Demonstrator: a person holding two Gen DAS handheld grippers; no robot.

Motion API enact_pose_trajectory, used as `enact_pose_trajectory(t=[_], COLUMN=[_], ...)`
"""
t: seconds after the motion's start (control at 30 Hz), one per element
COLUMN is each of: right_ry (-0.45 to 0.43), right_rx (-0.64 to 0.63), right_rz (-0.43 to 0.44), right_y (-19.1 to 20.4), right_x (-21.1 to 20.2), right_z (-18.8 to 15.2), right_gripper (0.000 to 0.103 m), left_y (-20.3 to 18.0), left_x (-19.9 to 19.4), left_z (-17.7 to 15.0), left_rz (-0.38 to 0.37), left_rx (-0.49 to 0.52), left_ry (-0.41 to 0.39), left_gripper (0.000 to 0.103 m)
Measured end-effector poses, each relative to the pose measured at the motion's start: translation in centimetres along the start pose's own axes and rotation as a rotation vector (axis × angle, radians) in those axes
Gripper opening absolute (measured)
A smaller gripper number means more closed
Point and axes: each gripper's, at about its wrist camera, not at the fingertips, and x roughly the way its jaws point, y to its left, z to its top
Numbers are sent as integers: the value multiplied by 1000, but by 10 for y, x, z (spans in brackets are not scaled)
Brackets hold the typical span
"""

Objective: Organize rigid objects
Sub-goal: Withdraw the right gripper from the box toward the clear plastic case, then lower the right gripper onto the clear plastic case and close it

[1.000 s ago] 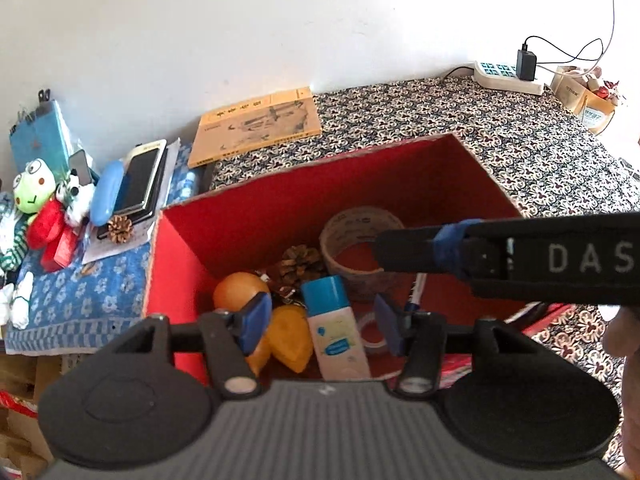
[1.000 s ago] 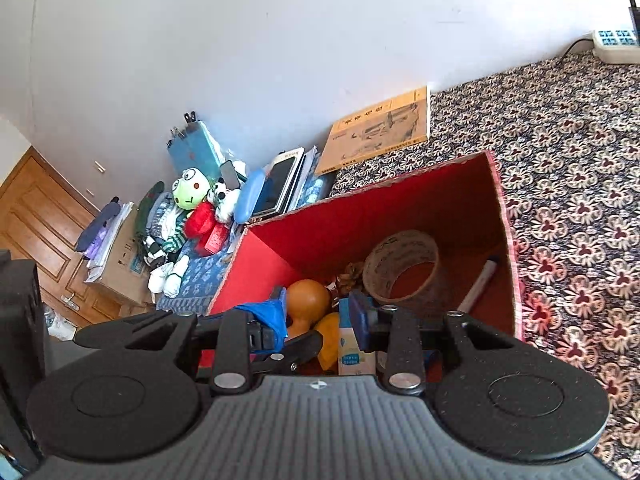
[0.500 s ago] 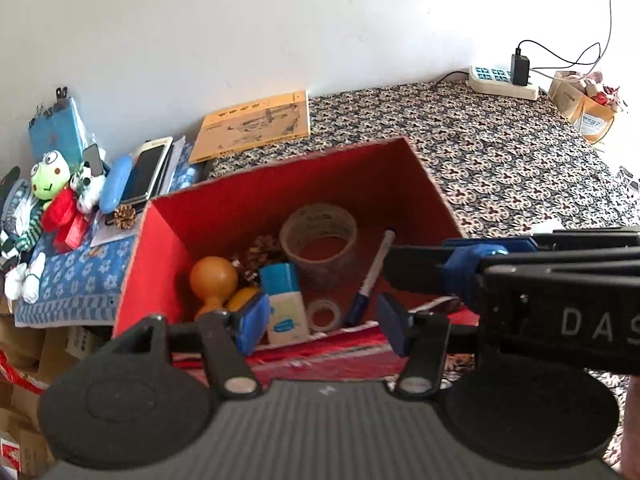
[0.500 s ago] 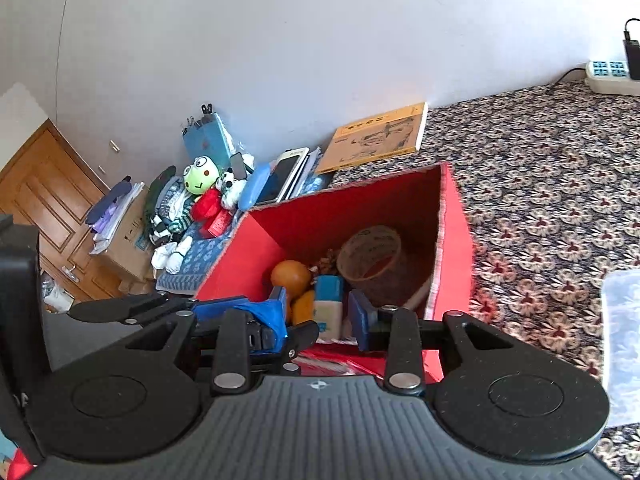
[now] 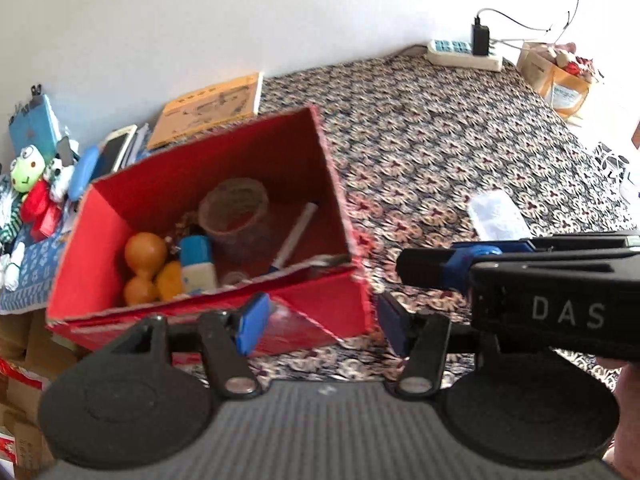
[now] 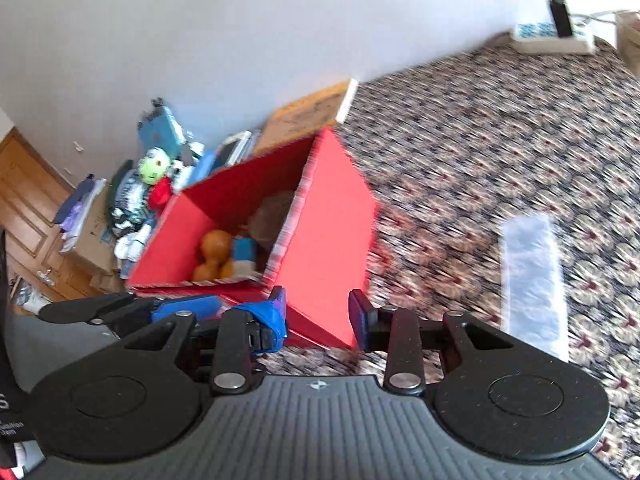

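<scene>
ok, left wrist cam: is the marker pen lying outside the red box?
No, the marker pen lies inside the red box, leaning along its right wall beside the tape roll.

The only lettering that reads clearly is "DAS" in pale capitals on the black body of the right gripper [image 5: 552, 304], which crosses the left wrist view just right of the left claw's pads; the word runs out of the picture at the edge. The orange booklet [image 5: 212, 108] far ahead of the claw, beyond the red box [image 5: 320, 312], carries dark print and a drawing too small to read. The white-and-blue bottle [image 5: 198, 262] inside the box bears a blurred label.
</scene>
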Motion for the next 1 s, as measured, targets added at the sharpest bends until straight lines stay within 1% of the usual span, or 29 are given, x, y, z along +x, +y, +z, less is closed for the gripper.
enact_pose_trajectory(t=[0.13,0.27,0.43,0.7,0.87,1.0], right_ry=[20,30,51,49,21,15], right_rx=[26,27,72,144,193,208], right_rz=[-24,-67,-116,-168,-197,-211], right_y=[-25,-48,-81,-121,-137,-145], right_x=[-10,-19,-29,-45,-53,-56], right_z=[-9,-19,-31,-45,-47,-47], right_gripper=[18,18,18,18,18,18], left_y=[-23,-43,-64,-88,-103,-110], left_x=[9,16,30,55,68,76], left_z=[-4,-7,-13,-19,-13,-2], left_rz=[-2,3,9,-41,-66,-84], left_rx=[2,4,4,11,49,64], left_ry=[32,49,87,164,178,180], left_gripper=[59,59,59,60,60,61])
